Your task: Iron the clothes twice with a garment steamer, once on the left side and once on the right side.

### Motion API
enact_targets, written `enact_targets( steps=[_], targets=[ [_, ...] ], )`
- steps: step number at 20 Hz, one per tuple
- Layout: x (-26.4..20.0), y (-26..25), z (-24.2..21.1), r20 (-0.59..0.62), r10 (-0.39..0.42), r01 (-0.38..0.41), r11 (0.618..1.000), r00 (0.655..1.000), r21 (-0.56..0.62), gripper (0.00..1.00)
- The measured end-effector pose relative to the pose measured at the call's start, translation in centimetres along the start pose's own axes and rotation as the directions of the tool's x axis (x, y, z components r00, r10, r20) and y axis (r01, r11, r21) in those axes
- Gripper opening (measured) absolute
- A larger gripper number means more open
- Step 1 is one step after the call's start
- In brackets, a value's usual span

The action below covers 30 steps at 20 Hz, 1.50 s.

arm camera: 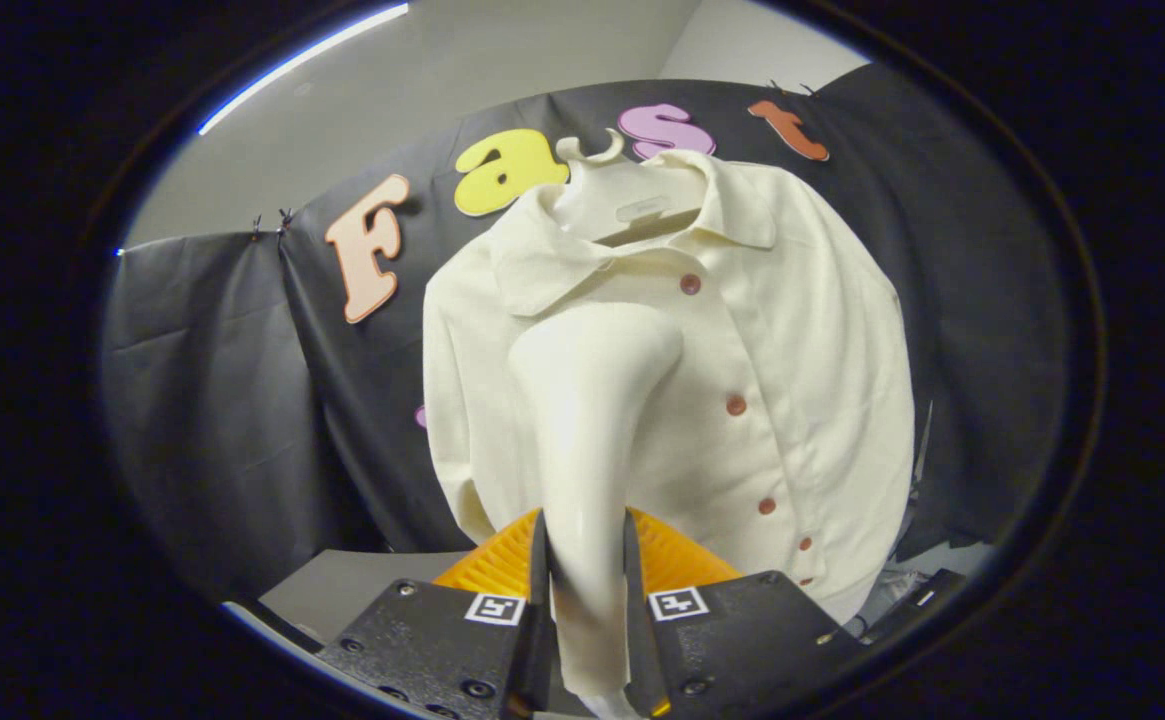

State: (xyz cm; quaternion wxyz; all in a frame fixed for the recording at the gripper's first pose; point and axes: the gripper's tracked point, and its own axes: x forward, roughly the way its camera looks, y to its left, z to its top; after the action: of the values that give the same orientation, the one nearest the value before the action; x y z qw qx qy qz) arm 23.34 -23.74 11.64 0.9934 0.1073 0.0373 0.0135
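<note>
Steamer held up to the hanging shirt.
I have the hand-held gripper (pixel 587 590) clamped on the garment steamer (pixel 587 440) handle, head raised against the left front; the cream shirt (pixel 782 330) hangs beyond on its hanger (pixel 597 155), presumably to present flat panels.

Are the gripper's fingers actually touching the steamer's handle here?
Touching. In the gripper view the garment steamer handle runs down between the gripper fingers, and both fingers press against its sides with no gap visible.
</note>
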Motion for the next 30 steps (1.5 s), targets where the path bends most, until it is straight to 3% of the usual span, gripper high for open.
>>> enact_targets(
  steps=[18, 30],
  targets=[
    [-1.9, -4.4, -15.1, -0.148, -0.089, 0.096, 0.994, 0.985, 0.043, 0.31],
    [-2.6, -5.1, -27.5, -0.295, -0.088, 0.093, 0.996, 0.951, 0.003, 0.31]
  ],
)
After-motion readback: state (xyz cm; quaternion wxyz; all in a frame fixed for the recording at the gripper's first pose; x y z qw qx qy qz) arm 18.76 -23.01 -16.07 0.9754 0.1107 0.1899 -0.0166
